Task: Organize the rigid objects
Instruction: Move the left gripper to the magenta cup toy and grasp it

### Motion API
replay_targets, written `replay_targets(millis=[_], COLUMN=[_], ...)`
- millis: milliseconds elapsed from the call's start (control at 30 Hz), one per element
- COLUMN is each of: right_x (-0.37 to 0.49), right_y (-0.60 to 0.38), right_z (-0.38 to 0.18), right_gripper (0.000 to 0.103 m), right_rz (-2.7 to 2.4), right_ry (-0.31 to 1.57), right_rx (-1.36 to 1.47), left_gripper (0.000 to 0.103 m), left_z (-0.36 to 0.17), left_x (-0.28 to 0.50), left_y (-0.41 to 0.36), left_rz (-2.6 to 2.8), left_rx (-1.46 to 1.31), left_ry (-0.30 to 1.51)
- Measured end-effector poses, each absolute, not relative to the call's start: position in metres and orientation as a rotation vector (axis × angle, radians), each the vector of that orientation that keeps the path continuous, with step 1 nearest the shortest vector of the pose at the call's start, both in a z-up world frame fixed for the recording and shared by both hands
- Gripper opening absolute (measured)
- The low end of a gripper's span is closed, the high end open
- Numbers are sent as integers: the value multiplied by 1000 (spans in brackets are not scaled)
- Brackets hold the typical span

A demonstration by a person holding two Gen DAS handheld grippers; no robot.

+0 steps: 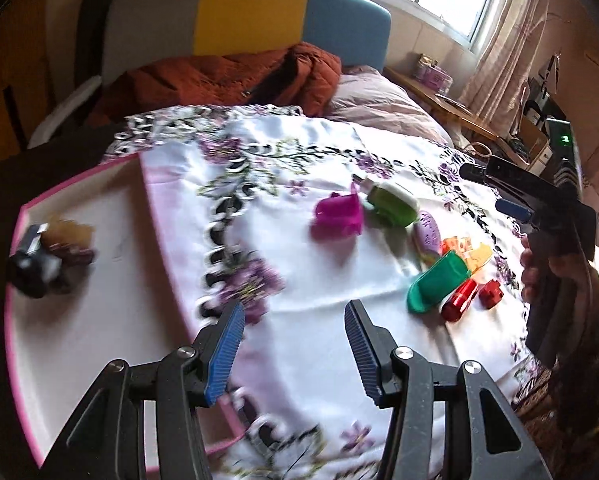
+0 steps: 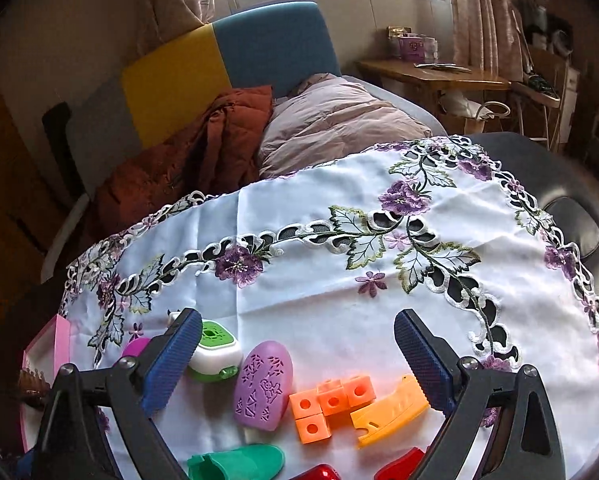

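Note:
Small toys lie on the embroidered white cloth (image 1: 299, 152): a magenta cup (image 1: 337, 216), a green-and-white piece (image 2: 215, 350), a purple oval (image 2: 265, 384), orange cubes (image 2: 331, 402), a yellow piece (image 2: 391, 410), a green scoop-like piece (image 1: 435, 282), a red cylinder (image 1: 459, 300) and a red block (image 1: 491, 293). My right gripper (image 2: 298, 320) hangs open over the purple oval and orange cubes, touching none. My left gripper (image 1: 294, 312) is open and empty above bare cloth beside the pink-rimmed tray (image 1: 99, 320). The tray holds a black object (image 1: 33, 270) and a brown one (image 1: 69, 236).
A hand (image 1: 529, 276) holds the right gripper (image 1: 495, 192) at the cloth's right edge. Behind the table lie a rust quilt (image 2: 203, 148), a pillow (image 2: 335, 120) and a yellow-and-blue headboard (image 2: 227, 52). A wooden desk (image 2: 431, 74) stands under the window.

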State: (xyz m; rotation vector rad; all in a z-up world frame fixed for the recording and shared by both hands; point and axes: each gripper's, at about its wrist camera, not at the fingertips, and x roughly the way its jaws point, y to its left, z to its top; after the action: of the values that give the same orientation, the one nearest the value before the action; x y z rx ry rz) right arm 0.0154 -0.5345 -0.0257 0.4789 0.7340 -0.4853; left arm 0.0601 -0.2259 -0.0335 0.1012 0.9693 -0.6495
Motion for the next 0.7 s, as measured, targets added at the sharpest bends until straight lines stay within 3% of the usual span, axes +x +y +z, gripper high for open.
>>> replay_targets(millis=[233,433,700], right_x=[14,16,19], right_y=[-539,-537,-537], right_z=[-25,-25,-26], right_gripper=[98,98,98], right_rz=[-471,-451,-418], right_ry=[725,726,728], right_rx=[521,527,546], left_gripper=[53,65,66], left_z=[-44,-60,-80], left_x=[84,110,137], left_y=[-273,-308,-340], left_rz=[-696,-722,-741], left_rx=[105,114,154], left_ry=[985,1017,1021])
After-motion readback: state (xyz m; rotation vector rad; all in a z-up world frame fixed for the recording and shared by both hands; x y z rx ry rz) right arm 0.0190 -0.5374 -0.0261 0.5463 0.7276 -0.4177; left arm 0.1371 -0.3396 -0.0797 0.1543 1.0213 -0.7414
